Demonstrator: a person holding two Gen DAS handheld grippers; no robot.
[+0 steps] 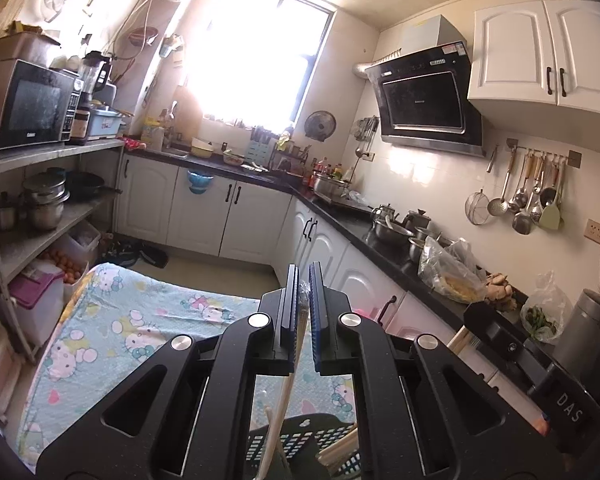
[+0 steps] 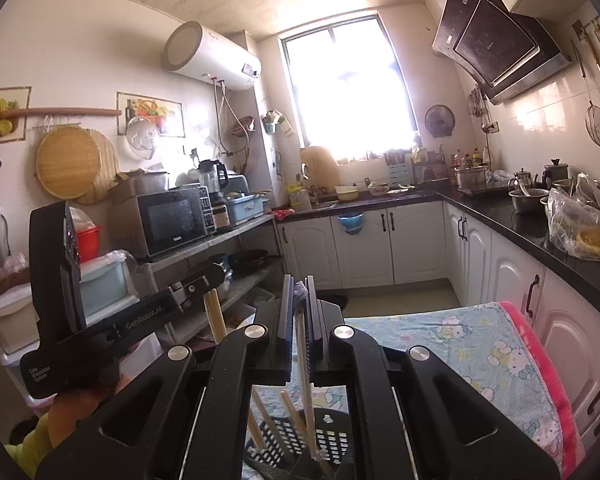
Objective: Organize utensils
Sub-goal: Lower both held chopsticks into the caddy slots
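My left gripper (image 1: 304,270) is shut on a plastic-wrapped wooden chopstick (image 1: 287,394) that hangs down toward a black perforated basket (image 1: 300,438). More chopsticks (image 1: 340,450) lean inside that basket. My right gripper (image 2: 299,280) is shut on another wrapped chopstick (image 2: 305,364), whose lower end reaches into the basket (image 2: 328,440), where other chopsticks (image 2: 260,412) stand tilted. Each gripper shows in the other's view: the right one (image 1: 474,314) at the right, the left one (image 2: 214,274) at the left, held by a hand (image 2: 76,404). Both are raised above the table.
The basket sits on a table under a Hello Kitty cloth (image 1: 140,320). A dark counter (image 1: 380,240) with pots and plastic bags runs along the right, above white cabinets. A metal shelf (image 2: 236,232) with a microwave stands at the left. Utensils hang on a wall rail (image 1: 536,196).
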